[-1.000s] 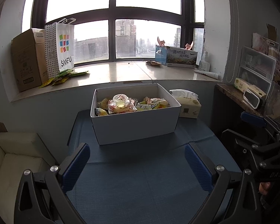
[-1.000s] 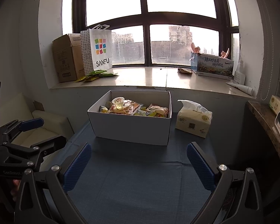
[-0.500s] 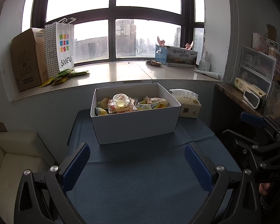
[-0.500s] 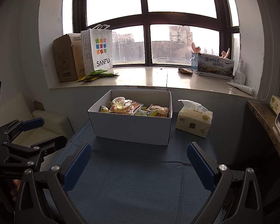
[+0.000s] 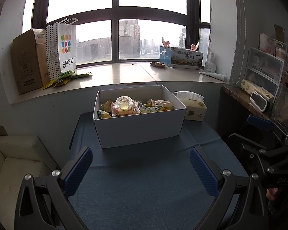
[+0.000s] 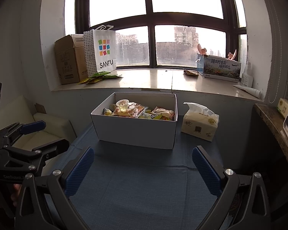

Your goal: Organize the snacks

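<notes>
Looking ahead, we see the snack box (image 5: 138, 122) beyond both grippers, untouched. Left gripper (image 5: 140, 170) and right gripper (image 6: 143, 169) are spread wide, holding nothing.

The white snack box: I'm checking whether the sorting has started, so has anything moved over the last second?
Nothing visibly changed. The white snack box sits where it was on the blue table cover, snacks inside, tissue pack beside it. The left gripper and right gripper hang open and empty, short of the box.

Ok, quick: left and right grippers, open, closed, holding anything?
Left gripper: open, holding nothing.
Right gripper: open, holding nothing.
</notes>
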`<state>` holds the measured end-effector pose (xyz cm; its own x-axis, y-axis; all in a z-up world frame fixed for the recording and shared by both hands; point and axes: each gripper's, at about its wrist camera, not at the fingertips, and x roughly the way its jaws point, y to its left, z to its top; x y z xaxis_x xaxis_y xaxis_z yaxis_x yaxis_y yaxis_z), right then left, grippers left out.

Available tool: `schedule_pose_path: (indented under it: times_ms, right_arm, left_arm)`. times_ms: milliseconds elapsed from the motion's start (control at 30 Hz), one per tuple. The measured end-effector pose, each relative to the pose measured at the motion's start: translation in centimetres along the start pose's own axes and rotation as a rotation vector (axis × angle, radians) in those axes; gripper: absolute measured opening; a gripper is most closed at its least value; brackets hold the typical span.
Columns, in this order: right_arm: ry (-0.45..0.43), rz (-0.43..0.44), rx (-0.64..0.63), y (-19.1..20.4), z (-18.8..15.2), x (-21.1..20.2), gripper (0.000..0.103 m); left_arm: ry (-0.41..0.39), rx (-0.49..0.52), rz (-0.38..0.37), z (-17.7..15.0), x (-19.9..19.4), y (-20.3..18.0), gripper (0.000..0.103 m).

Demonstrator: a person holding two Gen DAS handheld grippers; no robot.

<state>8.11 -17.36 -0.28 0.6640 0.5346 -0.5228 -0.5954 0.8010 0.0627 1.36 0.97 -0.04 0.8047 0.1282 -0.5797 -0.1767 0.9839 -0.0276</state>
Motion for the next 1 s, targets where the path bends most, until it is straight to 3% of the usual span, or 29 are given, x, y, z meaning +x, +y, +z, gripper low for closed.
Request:
schedule_pose_path:
  times_ms: [1000]
  right_arm:
    - [0.001, 0.003, -0.005, 0.04, -0.10, 0.04, 0.103]
  left_arm:
    - [-0.002, 0.003, -0.006, -0.29, -0.05, 0.11, 0.103]
